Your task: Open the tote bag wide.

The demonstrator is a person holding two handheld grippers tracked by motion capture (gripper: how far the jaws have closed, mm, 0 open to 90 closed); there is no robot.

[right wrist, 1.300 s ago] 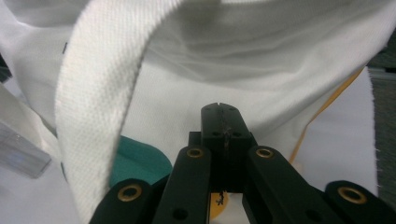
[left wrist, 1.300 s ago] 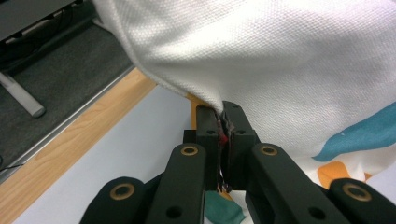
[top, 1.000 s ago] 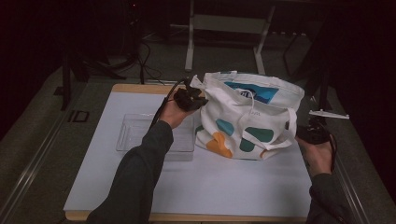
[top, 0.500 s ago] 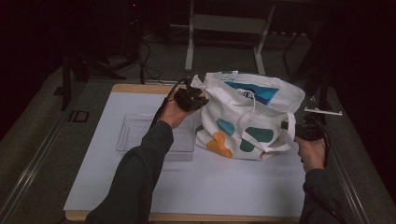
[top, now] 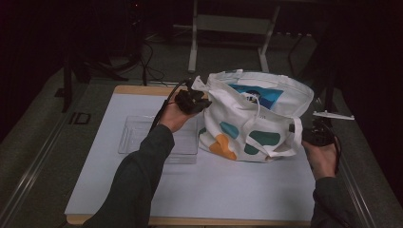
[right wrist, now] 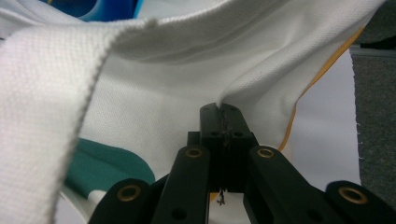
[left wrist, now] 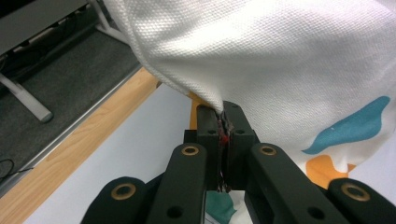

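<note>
1. Since the earlier frame, the right tongs (top: pixel 297 134) have closed onto the right side of the white canvas tote bag with teal, orange and blue patches (top: pixel 254 118); a second ago they stood apart from the cloth beside it.
2. Both hands stay roughly where they were, and the bag keeps its place.
3. In the right gripper view, the right tongs (right wrist: pixel 220 122) are clamped tight on a fold of white fabric, with a bag strap (right wrist: pixel 56 93) hanging close by.
4. The left tongs (top: pixel 202 100) pinch the bag's upper left rim; in the left gripper view, cloth is squeezed between the closed tongs (left wrist: pixel 224 122).
5. The bag stands on the white tabletop (top: pixel 214 190), toward its far right corner, mouth open upward.
6. A clear shallow plastic tray (top: pixel 138 135) lies just left of the bag, under the left forearm.
</note>
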